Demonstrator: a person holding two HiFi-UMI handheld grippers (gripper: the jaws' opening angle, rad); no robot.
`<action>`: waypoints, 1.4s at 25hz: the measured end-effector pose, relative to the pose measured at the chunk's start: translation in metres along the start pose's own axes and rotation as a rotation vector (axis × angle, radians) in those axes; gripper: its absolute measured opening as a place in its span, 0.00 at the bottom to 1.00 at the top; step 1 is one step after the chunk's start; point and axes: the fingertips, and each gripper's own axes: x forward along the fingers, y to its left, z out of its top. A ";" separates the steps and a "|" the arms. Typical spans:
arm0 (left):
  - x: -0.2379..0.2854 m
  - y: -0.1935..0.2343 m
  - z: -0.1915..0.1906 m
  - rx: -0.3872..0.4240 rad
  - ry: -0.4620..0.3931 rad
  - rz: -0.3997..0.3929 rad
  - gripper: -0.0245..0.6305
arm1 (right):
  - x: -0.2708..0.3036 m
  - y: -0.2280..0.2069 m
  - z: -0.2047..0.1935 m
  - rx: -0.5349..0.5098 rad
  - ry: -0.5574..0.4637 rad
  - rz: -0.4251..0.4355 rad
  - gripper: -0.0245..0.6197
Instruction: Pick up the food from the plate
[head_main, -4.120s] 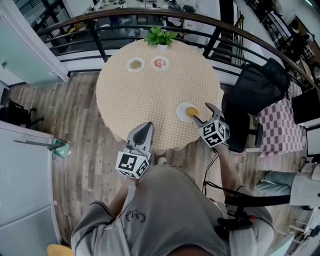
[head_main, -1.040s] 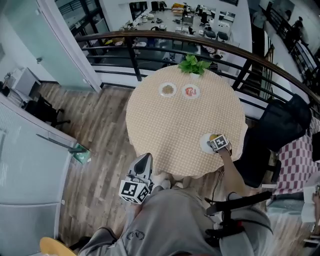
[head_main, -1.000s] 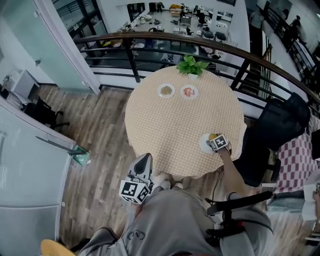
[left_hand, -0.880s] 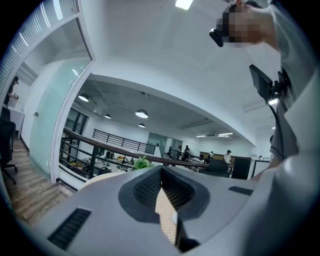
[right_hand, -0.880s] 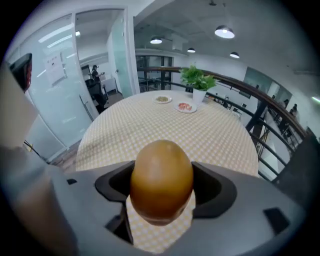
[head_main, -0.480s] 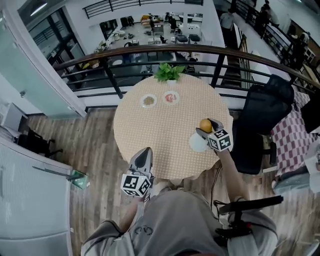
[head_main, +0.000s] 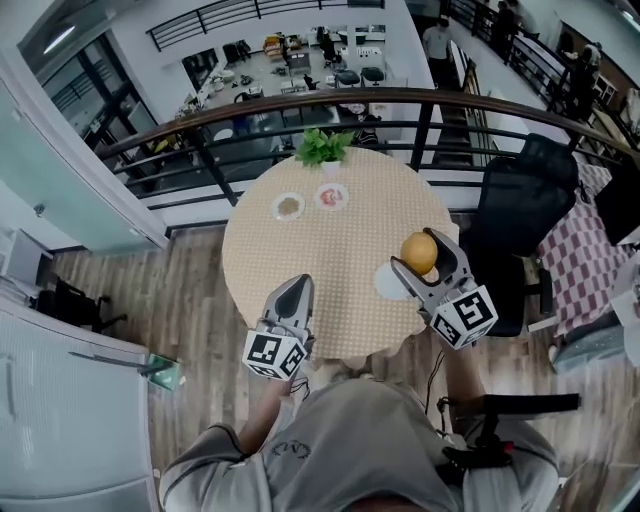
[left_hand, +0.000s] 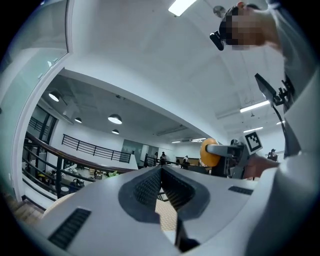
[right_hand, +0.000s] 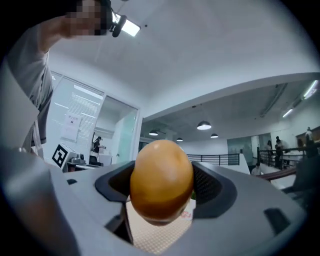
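A round golden-brown piece of food (head_main: 419, 252) is held in the air above the table, with my right gripper (head_main: 421, 254) shut on it. The white plate (head_main: 388, 284) lies bare just below, near the table's right edge. In the right gripper view the food (right_hand: 161, 180) fills the space between the two dark pads (right_hand: 209, 186). My left gripper (head_main: 297, 284) hovers over the table's near edge, jaws pressed together with nothing in them. From the left gripper view, its shut jaws point up and the food (left_hand: 208, 154) shows to the right in the right gripper (left_hand: 220, 149).
The round table (head_main: 330, 250) has a checked beige cloth. Two small dishes (head_main: 289, 206) (head_main: 331, 196) and a potted plant (head_main: 322, 148) sit at its far side. A curved railing (head_main: 250, 110) runs behind. A black chair (head_main: 520, 200) stands to the right.
My right gripper has lifted the food off the plate and raised it toward the camera. The plate is now bare. My left gripper stays shut near the table's front edge.
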 end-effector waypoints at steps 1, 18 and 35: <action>0.000 -0.002 0.002 0.003 -0.003 -0.006 0.04 | -0.003 0.004 0.007 -0.008 -0.015 -0.005 0.55; -0.022 0.010 -0.008 -0.007 0.017 0.047 0.04 | -0.005 0.006 -0.010 0.051 0.039 -0.033 0.55; -0.027 0.008 -0.017 -0.014 0.024 0.034 0.04 | -0.007 0.019 -0.026 0.034 0.073 -0.020 0.55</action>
